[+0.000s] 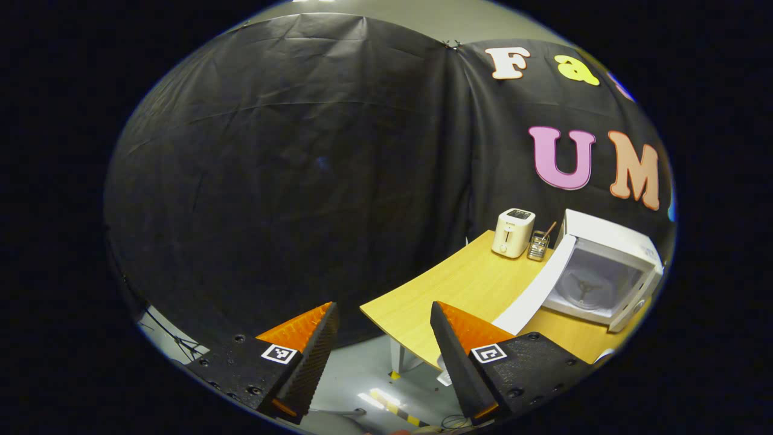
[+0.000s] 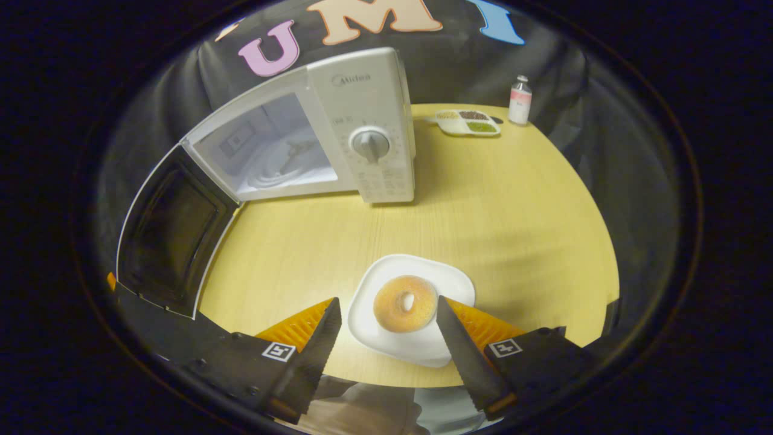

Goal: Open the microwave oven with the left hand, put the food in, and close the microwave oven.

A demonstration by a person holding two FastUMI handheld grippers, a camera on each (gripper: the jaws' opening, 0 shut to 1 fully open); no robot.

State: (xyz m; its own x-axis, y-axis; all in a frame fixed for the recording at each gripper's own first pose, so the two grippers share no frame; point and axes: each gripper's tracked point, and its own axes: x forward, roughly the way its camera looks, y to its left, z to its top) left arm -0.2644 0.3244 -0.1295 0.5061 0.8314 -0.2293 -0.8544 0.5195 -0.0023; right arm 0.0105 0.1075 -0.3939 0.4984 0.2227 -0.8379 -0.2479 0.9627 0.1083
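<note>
1. Nearest in the right gripper view is the right claw [image 2: 386,338], its fingers spread wide and holding nothing; between them, a little farther on, lies the doughnut [image 2: 405,304] on a white plate [image 2: 450,281].
2. Plate and doughnut sit at the near edge of the worktop [image 2: 513,229], roughly midway along it; neither finger touches them as far as I can tell.
3. At the far side of the worktop stands the microwave oven [image 2: 362,133]; its door [image 2: 172,235] is swung fully open toward the left edge, and the cavity [image 2: 272,151] with its turntable lies bare.
4. Nearest in the left gripper view is the left claw [image 1: 383,338], also spread open and empty; it hangs off the worktop's corner, well apart from the oven, over the floor [image 1: 374,374].
5. Farther back in that view stand a toaster [image 1: 513,232] and a small holder of utensils [image 1: 538,244], just beside the oven; a divided dish [image 2: 468,122] and a small bottle [image 2: 520,100] rest near the far right edge.
6. Judgement: opening looks done; the step in hand is picking up the food.
7. Next move calls for closing the right claw on the plate's rim or on the doughnut, lifting level, then carrying it past the open door into the cavity; closing the door remains.
</note>
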